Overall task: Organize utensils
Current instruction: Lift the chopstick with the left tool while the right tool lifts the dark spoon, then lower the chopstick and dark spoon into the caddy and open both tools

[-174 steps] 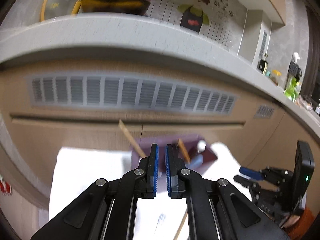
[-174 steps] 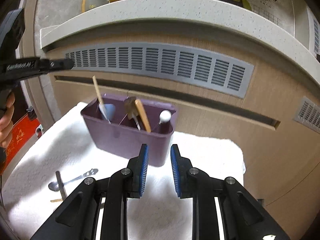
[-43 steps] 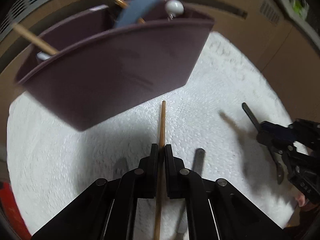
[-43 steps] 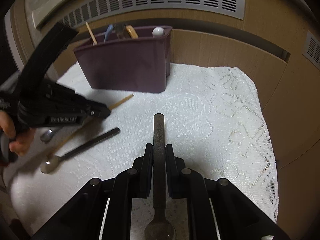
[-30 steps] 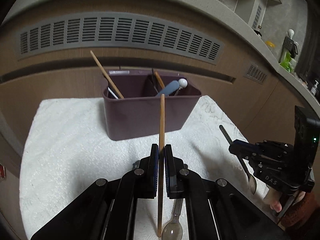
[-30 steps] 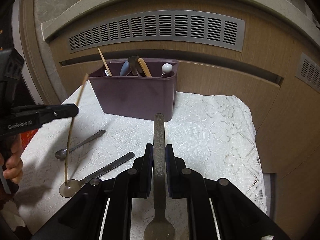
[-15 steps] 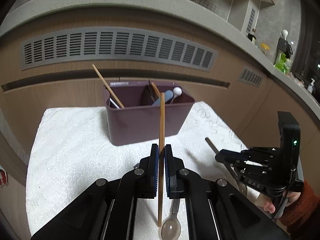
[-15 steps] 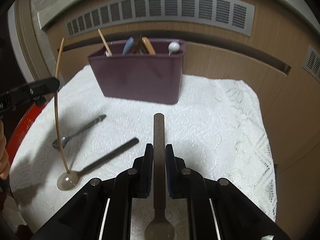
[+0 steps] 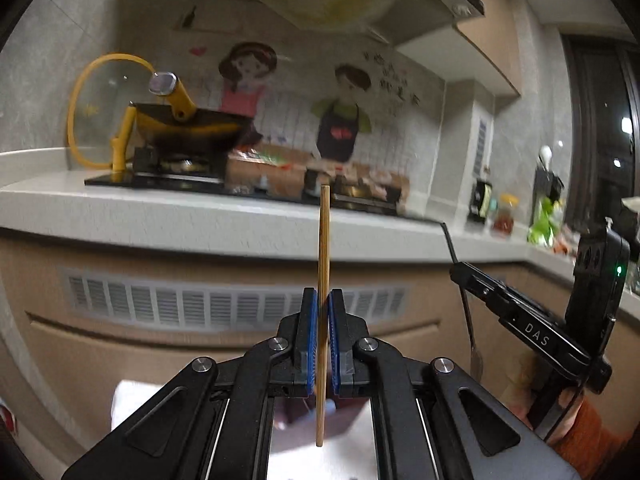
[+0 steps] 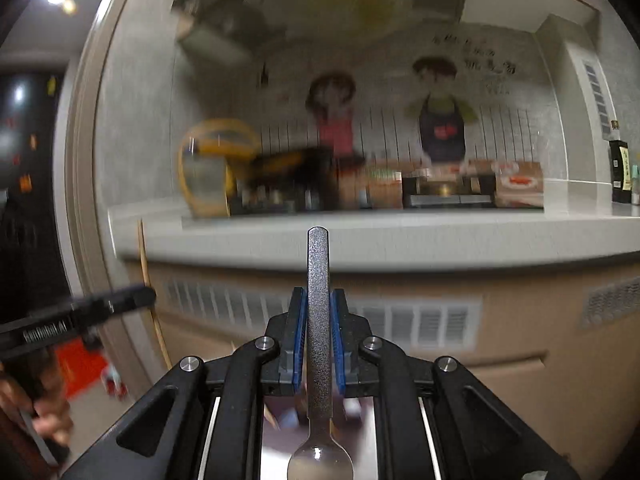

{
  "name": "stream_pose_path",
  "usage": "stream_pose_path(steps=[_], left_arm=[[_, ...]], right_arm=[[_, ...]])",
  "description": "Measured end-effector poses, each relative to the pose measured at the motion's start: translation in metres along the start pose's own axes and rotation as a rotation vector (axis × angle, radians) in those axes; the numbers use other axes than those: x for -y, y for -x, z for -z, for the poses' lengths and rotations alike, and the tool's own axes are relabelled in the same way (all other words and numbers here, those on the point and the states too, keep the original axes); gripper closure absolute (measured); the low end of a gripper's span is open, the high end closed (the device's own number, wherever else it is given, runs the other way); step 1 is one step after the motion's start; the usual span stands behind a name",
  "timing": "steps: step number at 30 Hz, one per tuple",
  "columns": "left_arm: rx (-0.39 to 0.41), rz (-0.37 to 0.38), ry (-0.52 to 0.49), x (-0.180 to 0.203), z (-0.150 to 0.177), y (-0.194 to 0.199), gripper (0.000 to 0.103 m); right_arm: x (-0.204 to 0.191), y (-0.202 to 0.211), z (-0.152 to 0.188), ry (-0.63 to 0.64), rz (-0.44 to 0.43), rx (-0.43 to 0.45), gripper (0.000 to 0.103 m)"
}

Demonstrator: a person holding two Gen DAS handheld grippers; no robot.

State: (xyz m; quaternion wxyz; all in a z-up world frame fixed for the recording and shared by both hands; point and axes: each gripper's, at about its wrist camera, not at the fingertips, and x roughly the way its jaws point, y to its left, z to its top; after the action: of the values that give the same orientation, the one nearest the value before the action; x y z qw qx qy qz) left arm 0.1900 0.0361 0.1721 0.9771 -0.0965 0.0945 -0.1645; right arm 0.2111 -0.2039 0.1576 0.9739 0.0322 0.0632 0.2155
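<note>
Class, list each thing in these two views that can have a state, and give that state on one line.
left gripper: shut on the wooden chopstick
wooden chopstick: held upright, lifted
right gripper: shut on the metal spoon
metal spoon: held handle up, bowl toward camera
purple utensil holder: below, mostly hidden

- Your left gripper (image 9: 323, 312) was held level, fingers pointing forward, its blue pads (image 9: 311, 340) pressed together on a thin upright stick.
- Your right gripper (image 10: 318, 312) was held likewise, pads (image 10: 299, 340) clamped on a flat metal handle.
- Your right hand (image 9: 560, 404) gripped its tool at the left view's right edge.
</note>
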Motion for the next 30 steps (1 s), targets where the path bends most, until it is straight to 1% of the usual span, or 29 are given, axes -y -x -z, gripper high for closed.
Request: stream_pose_path(steps=[2, 4, 7, 10, 12, 16, 21, 26, 30], left_arm=[[0.010, -0.014, 0.019, -0.010, 0.000, -0.012, 0.097], [0.001, -0.037, 0.038, -0.021, 0.007, -0.027, 0.097], [-0.028, -0.055, 0.075, -0.036, 0.019, -0.049, 0.097], [-0.066, -0.055, 0.106, -0.049, 0.032, -0.071, 0.097], [-0.085, -0.059, 0.107, -0.053, 0.039, -0.085, 0.097], [-0.092, -0.093, 0.091, -0.058, 0.055, -0.105, 0.097], [-0.117, -0.105, 0.106, -0.065, 0.069, -0.119, 0.097], [-0.148, -0.104, 0.111, -0.067, 0.081, -0.129, 0.097], [-0.173, -0.095, 0.116, -0.067, 0.088, -0.136, 0.097]], right_arm=[[0.004, -0.011, -0.002, -0.027, 0.011, 0.042, 0.092], [0.006, -0.030, 0.003, -0.032, 0.035, 0.050, 0.092], [0.007, -0.057, 0.020, -0.024, 0.067, 0.043, 0.092], [0.007, -0.079, 0.036, -0.006, 0.087, 0.034, 0.092], [0.007, -0.095, 0.048, 0.002, 0.090, 0.013, 0.092], [0.009, -0.117, 0.065, -0.001, 0.073, -0.014, 0.092], [0.008, -0.138, 0.083, 0.002, 0.082, -0.031, 0.092], [0.002, -0.146, 0.099, 0.042, 0.076, -0.033, 0.092], [0.001, -0.151, 0.106, 0.046, 0.063, -0.040, 0.092]])
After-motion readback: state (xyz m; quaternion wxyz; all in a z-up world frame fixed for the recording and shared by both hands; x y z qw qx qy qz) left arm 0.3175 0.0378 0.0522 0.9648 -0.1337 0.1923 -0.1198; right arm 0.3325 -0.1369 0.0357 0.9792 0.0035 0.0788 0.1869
